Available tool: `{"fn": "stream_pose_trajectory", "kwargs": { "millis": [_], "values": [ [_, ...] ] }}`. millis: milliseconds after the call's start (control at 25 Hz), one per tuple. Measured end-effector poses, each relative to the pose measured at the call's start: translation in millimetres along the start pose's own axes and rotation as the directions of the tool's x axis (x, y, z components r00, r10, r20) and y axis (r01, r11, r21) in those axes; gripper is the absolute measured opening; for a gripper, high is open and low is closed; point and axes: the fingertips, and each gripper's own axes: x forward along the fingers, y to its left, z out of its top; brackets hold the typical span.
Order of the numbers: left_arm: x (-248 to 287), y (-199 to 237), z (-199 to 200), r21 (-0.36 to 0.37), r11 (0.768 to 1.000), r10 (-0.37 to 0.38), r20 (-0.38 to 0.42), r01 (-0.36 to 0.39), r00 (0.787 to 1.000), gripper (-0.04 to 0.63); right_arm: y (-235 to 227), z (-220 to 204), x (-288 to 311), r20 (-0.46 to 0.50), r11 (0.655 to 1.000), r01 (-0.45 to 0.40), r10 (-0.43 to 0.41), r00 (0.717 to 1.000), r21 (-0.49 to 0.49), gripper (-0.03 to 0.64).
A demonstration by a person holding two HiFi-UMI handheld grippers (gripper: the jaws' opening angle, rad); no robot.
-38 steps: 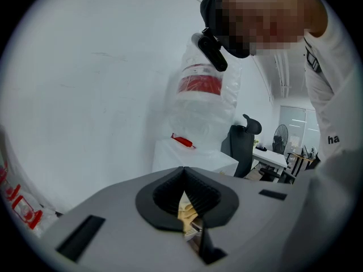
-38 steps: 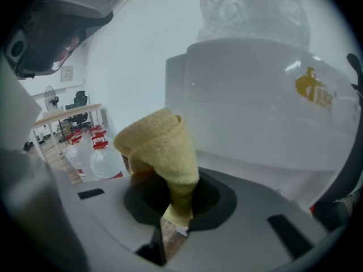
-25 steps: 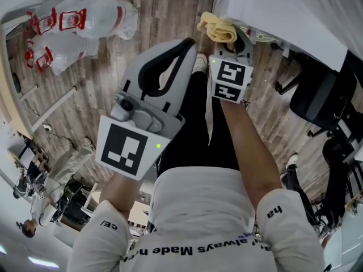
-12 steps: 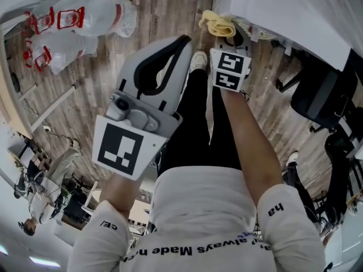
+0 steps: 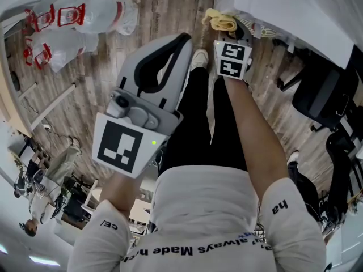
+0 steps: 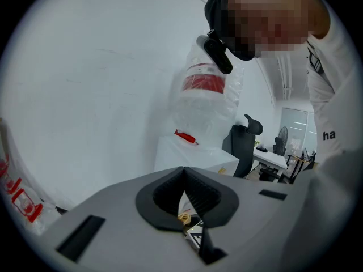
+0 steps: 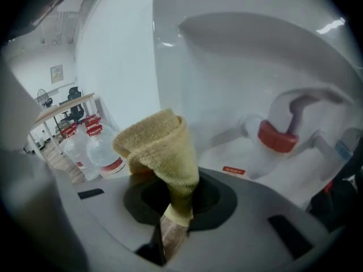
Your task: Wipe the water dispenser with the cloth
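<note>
A person looks down past their own body at two grippers held out over a wood floor. The right gripper pinches a folded yellow cloth by its lower end, so the cloth stands up above the jaws. Right in front of it is the white front of the water dispenser, with the red tap just to the cloth's right. The cloth is near the panel, but contact cannot be made out, so the wiping seems about to begin, with the whole surface left to do. The left gripper hangs back from the dispenser, its jaws pressed together at the tips and holding nothing. Water bottles lie on the floor well apart.
</note>
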Motion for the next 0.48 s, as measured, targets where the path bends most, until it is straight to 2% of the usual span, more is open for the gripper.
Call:
{"fn": "stream_pose_trajectory", "kwargs": {
  "millis": [480],
  "values": [
    [-14, -12, -8, 0.006, 1.0, -0.003, -0.006, 0.003, 1.0, 0.018, -5, -44, 37, -0.114, 1.0, -0.022, 0.02, 0.993, -0.019, 0.066]
  ]
}}
